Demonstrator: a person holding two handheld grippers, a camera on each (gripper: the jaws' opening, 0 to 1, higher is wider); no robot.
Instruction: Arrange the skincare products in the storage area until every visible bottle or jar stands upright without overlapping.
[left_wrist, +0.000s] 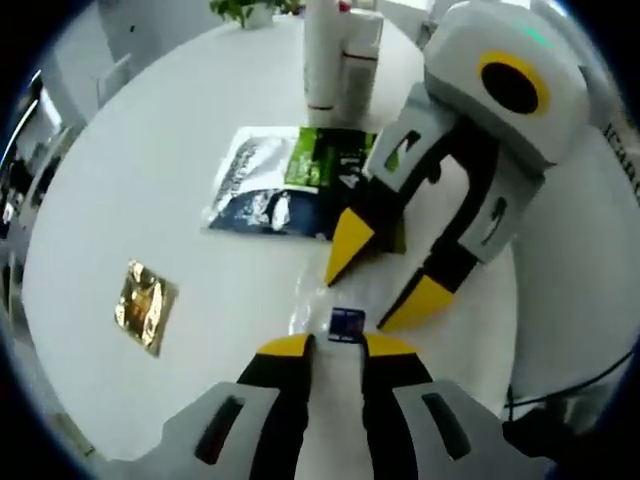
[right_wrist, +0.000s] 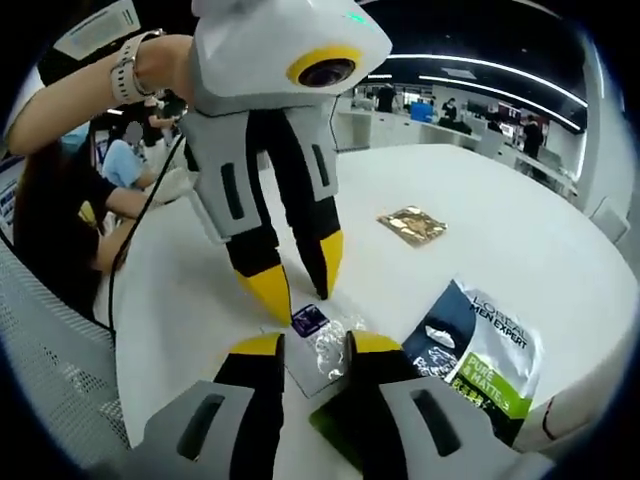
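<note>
A round white table (left_wrist: 150, 180) fills the frame's centre; a potted green plant (left_wrist: 245, 10) sits at its top edge, an office with ceiling lights (right_wrist: 480, 85) stretches upper right.

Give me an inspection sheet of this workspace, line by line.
Surface: white round table, bare in most parts.
Job's things: white bottle upright at the far edge; small purple-labelled sachet in clear wrap lying flat between both grippers.
Clutter: dark and green sachet packs; gold foil sachet.
Grippers: left gripper and right gripper, both open, fingers near the small sachet.
Cables: black cable trailing from the left gripper.
Surroundings: potted plant; seated people; office room with ceiling light strips.
</note>
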